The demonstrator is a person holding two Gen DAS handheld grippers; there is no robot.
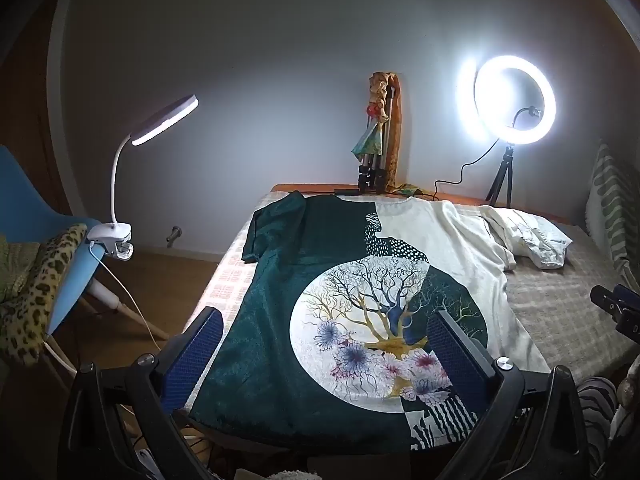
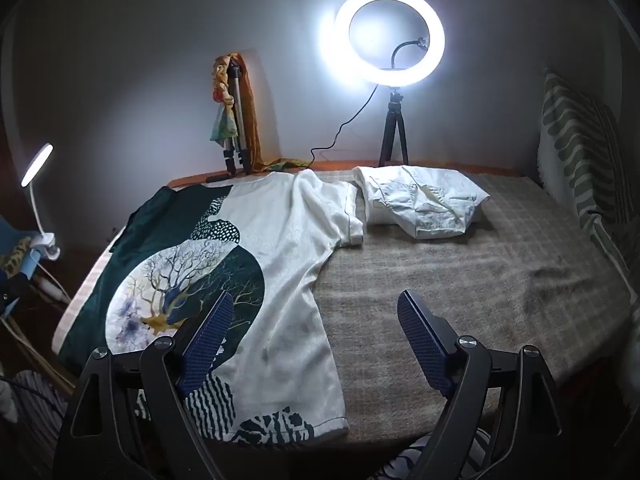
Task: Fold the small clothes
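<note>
On the left, only the left wrist view shows the blue chair (image 1: 28,216) with its clip lamp (image 1: 160,120), while the right wrist view alone shows the folded white garment (image 2: 420,204) whole, far right. Spread flat on the checked blanket (image 2: 480,272), the green-and-cream T-shirt (image 1: 340,280) bears a round tree print. Both left gripper (image 1: 324,344) and right gripper (image 2: 316,336) hover released above its near hem.

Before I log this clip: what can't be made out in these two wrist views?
- T-shirt: near hem, left wrist view, hidden behind the left gripper frame.
- White garment: bunched; what kind it is cannot be told in either view.
- Table: near edge cut off by the right gripper frame, right wrist view.
- Ring light: glare washes out the wall around it.
- Person: only striped fabric at the bottom edges.
</note>
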